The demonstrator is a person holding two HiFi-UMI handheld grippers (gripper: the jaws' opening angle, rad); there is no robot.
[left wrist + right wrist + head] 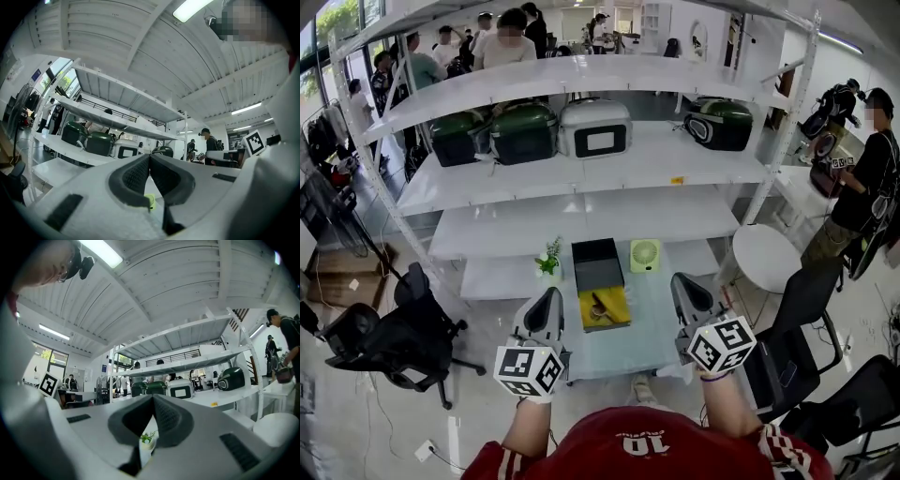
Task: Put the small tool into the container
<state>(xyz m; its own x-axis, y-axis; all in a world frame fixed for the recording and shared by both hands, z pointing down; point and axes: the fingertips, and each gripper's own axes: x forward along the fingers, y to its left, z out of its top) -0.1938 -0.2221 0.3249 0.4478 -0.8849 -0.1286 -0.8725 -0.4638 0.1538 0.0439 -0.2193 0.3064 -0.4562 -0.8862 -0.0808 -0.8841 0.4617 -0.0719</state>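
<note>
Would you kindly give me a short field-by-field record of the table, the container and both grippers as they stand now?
Surface: pale table
Container: black box with its yellow drawer pulled open toward the person
In drawer: small dark object, probably the tool
Left of box: small green plant in a white pot
Right of box: small green fan
Left gripper: jaws together, nothing between them, left of the drawer
Right gripper: jaws together, nothing between them, right of the drawer

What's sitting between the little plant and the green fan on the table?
A black box stands between the small potted plant and the green fan. The head view shows it.
</note>
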